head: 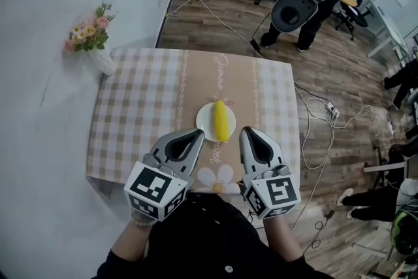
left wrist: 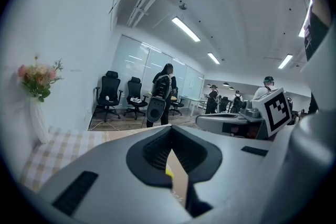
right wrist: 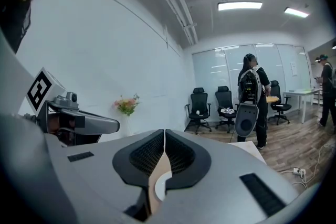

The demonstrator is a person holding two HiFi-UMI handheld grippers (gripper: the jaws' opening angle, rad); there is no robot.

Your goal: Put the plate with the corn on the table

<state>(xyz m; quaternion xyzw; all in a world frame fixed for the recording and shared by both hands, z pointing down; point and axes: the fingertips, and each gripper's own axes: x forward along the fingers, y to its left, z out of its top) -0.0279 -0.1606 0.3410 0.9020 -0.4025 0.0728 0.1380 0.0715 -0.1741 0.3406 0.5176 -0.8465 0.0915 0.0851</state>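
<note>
Yellow corn on plate, vase of flowers at far table corner

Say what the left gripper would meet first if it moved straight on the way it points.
Probably the white plate, at its near rim, then the corn; how high the left gripper sits is unclear.

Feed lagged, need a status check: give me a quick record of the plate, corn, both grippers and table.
plate: white, resting on checked tablecloth, near front edge
corn: lying on plate
left gripper: shut, empty, by plate's left side
right gripper: shut, empty, by plate's right side
other: vase of flowers, far left corner
</note>
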